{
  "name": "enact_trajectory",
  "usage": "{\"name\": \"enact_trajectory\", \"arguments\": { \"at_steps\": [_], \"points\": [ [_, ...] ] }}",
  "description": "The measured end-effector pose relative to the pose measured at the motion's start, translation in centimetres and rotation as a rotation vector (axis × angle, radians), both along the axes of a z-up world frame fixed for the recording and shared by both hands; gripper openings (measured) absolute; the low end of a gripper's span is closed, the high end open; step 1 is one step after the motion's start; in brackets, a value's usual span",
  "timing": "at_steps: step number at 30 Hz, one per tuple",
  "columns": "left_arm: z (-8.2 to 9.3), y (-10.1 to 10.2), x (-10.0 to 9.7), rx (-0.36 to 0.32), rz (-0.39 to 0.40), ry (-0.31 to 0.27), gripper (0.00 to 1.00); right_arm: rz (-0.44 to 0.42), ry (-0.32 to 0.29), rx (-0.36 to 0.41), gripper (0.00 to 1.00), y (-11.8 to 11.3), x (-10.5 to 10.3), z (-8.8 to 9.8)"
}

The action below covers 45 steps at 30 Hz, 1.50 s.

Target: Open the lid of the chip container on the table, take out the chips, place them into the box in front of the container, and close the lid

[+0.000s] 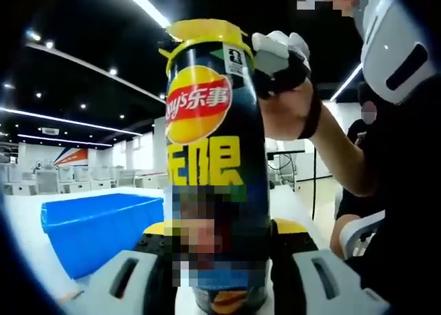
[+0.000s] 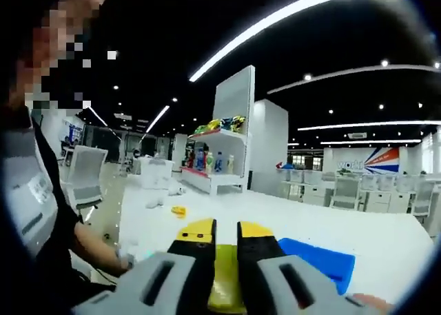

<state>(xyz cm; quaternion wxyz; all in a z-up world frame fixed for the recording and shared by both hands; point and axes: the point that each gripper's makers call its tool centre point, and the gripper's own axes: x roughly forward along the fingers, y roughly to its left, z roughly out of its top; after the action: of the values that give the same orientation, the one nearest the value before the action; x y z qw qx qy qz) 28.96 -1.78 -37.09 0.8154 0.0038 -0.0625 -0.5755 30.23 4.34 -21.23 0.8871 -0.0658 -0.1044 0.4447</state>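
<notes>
Left gripper (image 1: 220, 260) has its jaws clamped round the base of the upright chip can (image 1: 217, 191), long axis straight up. Right gripper (image 2: 219, 260) pinches the yellow lid (image 2: 226, 284) from above. Blue box (image 1: 96, 225) waits on the surface, beside the can.

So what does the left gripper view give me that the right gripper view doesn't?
Left gripper view: the black chip container upright between the left gripper's jaws, its printed side facing the camera, and the right gripper up at the yellow lid.

Right gripper view: that lid from close up, pinched between the right gripper's nearly shut jaws, plus a shelf of bottles far behind.

Both: the blue box on the white table.
</notes>
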Motion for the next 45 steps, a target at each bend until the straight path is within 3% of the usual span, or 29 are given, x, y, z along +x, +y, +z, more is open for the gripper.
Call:
{"name": "enact_trajectory", "arguments": {
  "at_steps": [2, 4, 7, 10, 12, 14, 16, 18, 21, 23, 25, 29, 34, 38, 40, 43, 45],
  "points": [
    [0.0, 0.0, -0.3, 0.006, -0.017, 0.015, 0.51, -0.026, -0.034, 0.031, 0.37, -0.3, 0.0, 1.0],
    [0.2, 0.3, -0.5, 0.003, -0.016, 0.018, 0.51, -0.003, -0.072, 0.121, 0.38, -0.7, -0.6, 2.9],
    [1.4, 0.9, -0.4, -0.067, -0.020, 0.021, 0.51, 0.029, -0.090, 0.220, 0.48, -1.6, -1.1, 4.9],
    [2.7, 1.9, -0.5, -0.132, -0.033, 0.036, 0.52, 0.016, -0.079, 0.236, 0.60, -2.6, -0.7, 5.5],
    [3.7, 2.6, -0.6, -0.170, -0.045, 0.045, 0.58, 0.010, -0.079, 0.254, 0.66, -3.3, -0.7, 6.0],
    [4.8, 3.8, -0.6, -0.194, -0.054, 0.050, 0.70, 0.011, -0.084, 0.282, 0.71, -4.0, -0.8, 6.6],
    [5.8, 5.1, -0.8, -0.192, -0.052, 0.045, 0.77, 0.014, -0.095, 0.309, 0.76, -5.0, -1.0, 7.4],
    [6.8, 6.7, -0.7, -0.187, -0.023, 0.015, 0.81, 0.012, -0.101, 0.327, 0.83, -5.9, -1.1, 7.9],
    [10.0, 10.0, -0.4, -0.233, 0.027, -0.008, 0.94, 0.004, -0.107, 0.347, 0.92, -7.3, -1.0, 8.4],
    [11.5, 12.1, 0.3, -0.231, 0.092, -0.006, 0.95, -0.003, -0.104, 0.361, 0.97, -8.1, -0.9, 8.5],
    [12.5, 13.6, 0.9, -0.205, 0.154, 0.011, 0.95, -0.013, -0.097, 0.380, 0.97, -9.0, -0.5, 8.7],
    [14.0, 15.7, 2.7, -0.204, 0.263, -0.017, 0.95, -0.062, -0.078, 0.393, 0.97, -11.0, 1.0, 8.4],
    [13.4, 16.6, 6.2, -0.175, 0.331, 0.010, 0.95, -0.121, -0.077, 0.390, 0.97, -13.6, 4.2, 7.0],
    [11.9, 16.3, 8.5, -0.118, 0.355, 0.047, 0.95, -0.144, 0.005, 0.414, 0.97, -15.2, 7.5, 4.2],
    [10.8, 16.1, 10.0, -0.097, 0.372, 0.069, 0.95, -0.169, 0.029, 0.394, 0.97, -15.6, 9.2, 2.2],
    [7.5, 16.2, 13.0, -0.019, 0.439, 0.093, 0.95, -0.204, 0.087, 0.355, 0.97, -15.8, 11.8, -1.3],
    [5.5, 16.1, 14.5, -0.007, 0.456, 0.125, 0.95, -0.194, 0.094, 0.334, 0.97, -15.3, 12.7, -3.2]
  ]
}}
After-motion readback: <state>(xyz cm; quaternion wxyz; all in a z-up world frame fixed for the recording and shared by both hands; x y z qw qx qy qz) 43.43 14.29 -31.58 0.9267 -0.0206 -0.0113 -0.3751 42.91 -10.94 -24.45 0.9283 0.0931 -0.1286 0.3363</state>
